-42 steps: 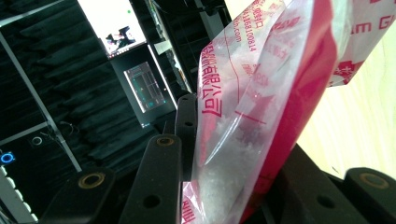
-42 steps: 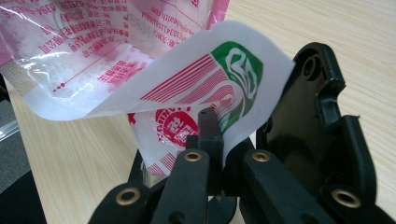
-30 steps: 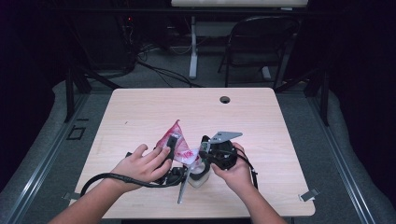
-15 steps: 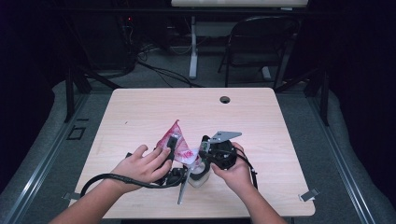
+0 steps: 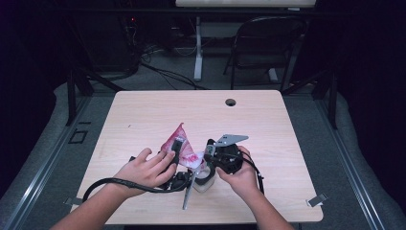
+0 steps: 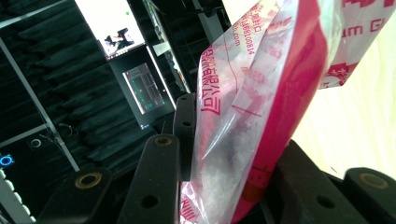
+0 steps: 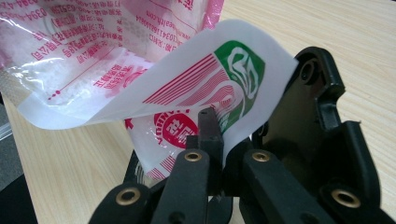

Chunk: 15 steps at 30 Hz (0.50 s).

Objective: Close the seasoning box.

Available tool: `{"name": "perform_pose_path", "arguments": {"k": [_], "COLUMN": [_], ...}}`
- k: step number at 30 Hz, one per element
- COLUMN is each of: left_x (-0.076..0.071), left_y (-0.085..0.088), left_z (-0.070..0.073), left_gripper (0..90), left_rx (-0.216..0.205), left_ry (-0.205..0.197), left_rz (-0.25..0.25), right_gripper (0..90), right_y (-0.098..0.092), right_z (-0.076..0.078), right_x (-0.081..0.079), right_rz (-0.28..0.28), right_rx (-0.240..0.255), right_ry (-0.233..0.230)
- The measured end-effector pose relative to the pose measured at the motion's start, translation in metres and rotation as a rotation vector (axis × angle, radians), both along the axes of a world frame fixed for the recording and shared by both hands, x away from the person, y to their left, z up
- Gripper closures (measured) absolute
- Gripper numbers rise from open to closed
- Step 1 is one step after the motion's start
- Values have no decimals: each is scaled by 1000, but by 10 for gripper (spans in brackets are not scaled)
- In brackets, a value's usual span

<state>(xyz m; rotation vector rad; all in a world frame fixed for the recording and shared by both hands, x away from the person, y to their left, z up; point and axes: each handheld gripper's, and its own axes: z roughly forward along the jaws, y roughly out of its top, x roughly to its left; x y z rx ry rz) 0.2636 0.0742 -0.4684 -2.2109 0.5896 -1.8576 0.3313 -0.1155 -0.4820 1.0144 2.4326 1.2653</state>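
Observation:
A red-and-white plastic bag (image 5: 178, 133) of white grains stands tilted over the wooden table (image 5: 268, 124), held between both hands. My left gripper (image 5: 176, 149) is shut on its red side; in the left gripper view the bag (image 6: 261, 93) sits pinched between the black jaws of the left gripper (image 6: 229, 158). From the right, my right gripper (image 5: 207, 154) is shut on the bag's white corner. In the right gripper view that corner (image 7: 205, 70), printed with a green mark, folds over the closed jaws of the right gripper (image 7: 224, 140).
A round cable hole (image 5: 231, 102) sits near the table's far edge. A thin grey strip (image 5: 186, 194) lies by the front edge below the hands. A folding chair (image 5: 268, 43) and cables stand on the floor behind the table.

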Motion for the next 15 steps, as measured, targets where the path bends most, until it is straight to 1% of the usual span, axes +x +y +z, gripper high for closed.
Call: {"name": "perform_pose_path", "arguments": {"k": [15], "left_x": [0], "left_y": [0], "left_z": [1], "left_gripper": [755], "left_rx": [-1], "left_ry": [4], "left_rz": [-2], "right_gripper": [900], "right_y": [1], "right_z": [0], "right_x": [0], "right_rz": [-1], "right_rx": [0], "right_ry": [0]}}
